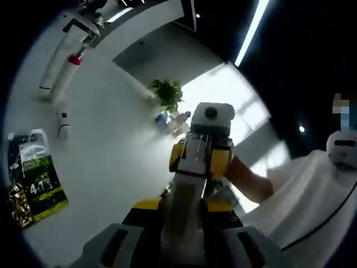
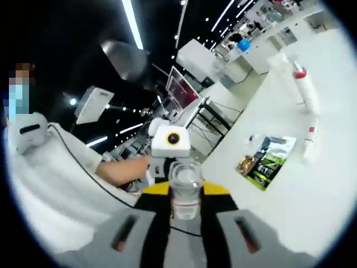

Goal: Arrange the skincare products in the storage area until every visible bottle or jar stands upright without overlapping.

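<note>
A clear, see-through bottle point(image 2: 185, 181) stands between the jaws of my right gripper point(image 2: 185, 194), which is shut on it. In the left gripper view a greyish translucent bottle point(image 1: 182, 195) sits between the jaws of my left gripper point(image 1: 183, 207), also shut on it. The two grippers face each other closely, raised off the table: the right gripper point(image 1: 202, 159) is just beyond the bottle, and the left gripper point(image 2: 169, 144) is held by a hand point(image 2: 125, 167). Whether both hold one and the same bottle I cannot tell. White tubes point(image 1: 58, 67) and a small white bottle point(image 1: 64, 124) lie on the white table point(image 1: 117, 145).
A green and black packet point(image 1: 34, 176) lies flat near the table's edge, and also appears as the packet point(image 2: 266, 159) beside a white tube point(image 2: 304, 89) with a red band. A potted plant point(image 1: 167, 94) stands at the far side. A person in white point(image 1: 301, 195) is close.
</note>
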Demonstrator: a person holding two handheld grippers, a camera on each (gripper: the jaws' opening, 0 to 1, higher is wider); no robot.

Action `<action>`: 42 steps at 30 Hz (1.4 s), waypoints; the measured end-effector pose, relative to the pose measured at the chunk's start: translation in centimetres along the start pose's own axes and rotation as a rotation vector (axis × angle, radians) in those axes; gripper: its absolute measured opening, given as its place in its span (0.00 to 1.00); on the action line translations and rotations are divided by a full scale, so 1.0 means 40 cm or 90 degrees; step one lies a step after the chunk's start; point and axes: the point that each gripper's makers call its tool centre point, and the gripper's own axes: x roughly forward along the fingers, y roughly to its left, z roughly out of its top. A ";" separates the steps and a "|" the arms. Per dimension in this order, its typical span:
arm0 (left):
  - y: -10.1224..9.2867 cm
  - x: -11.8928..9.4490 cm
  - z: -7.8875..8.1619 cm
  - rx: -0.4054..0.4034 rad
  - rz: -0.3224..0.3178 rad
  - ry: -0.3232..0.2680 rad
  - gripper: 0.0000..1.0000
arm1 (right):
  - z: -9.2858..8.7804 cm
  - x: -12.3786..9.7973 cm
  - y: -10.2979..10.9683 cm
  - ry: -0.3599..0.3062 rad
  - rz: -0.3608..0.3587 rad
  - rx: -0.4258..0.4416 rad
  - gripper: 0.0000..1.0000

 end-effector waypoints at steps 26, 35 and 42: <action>0.088 -0.004 0.077 0.149 0.176 -0.138 0.23 | 0.067 0.017 -0.093 -0.126 -0.189 -0.067 0.27; 0.113 -0.010 0.093 0.154 0.233 -0.182 0.23 | 0.063 0.036 -0.118 -0.139 -0.268 -0.071 0.25; 0.124 -0.013 0.073 0.165 0.249 -0.173 0.24 | 0.044 0.047 -0.119 -0.121 -0.289 -0.092 0.23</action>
